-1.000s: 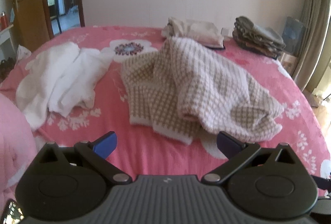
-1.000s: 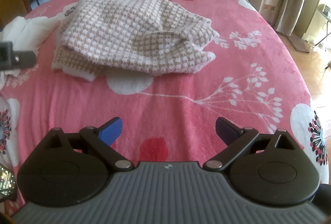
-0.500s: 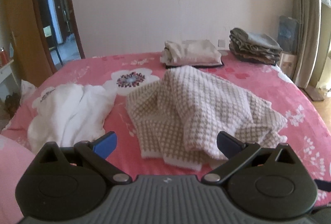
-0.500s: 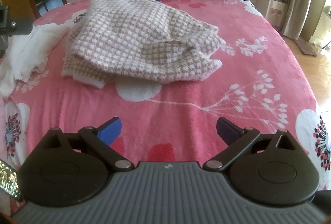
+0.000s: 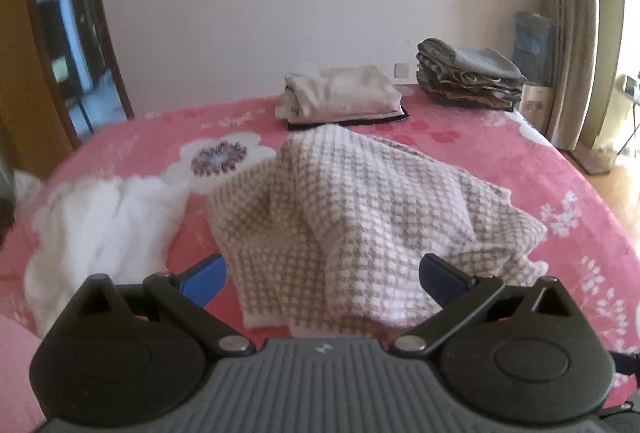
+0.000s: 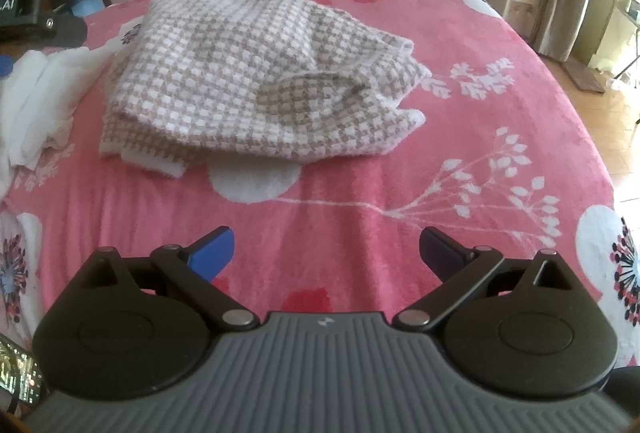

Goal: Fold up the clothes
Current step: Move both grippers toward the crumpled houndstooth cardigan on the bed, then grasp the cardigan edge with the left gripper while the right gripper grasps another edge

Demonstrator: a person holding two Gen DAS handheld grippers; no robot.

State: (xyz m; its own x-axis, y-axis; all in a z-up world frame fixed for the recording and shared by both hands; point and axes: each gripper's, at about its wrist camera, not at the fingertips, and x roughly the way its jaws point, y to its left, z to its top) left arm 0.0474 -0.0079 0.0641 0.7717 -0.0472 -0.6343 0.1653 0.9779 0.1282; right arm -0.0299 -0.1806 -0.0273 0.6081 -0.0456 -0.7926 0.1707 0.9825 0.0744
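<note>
A beige-and-white checked knit sweater [image 5: 360,229] lies rumpled in a heap near the middle of the pink floral bedspread [image 6: 360,201]. The left gripper [image 5: 322,275] hangs just in front of the sweater's near hem, fingers spread wide with nothing between them. The right gripper [image 6: 326,247] hovers over bare bedspread, apart from the sweater, its fingers equally wide and empty. A crumpled white garment [image 5: 100,229] lies just beside the sweater on its left. At the far edge of the bed sit a folded cream stack [image 5: 340,99] and a folded grey-brown stack [image 5: 468,75].
</note>
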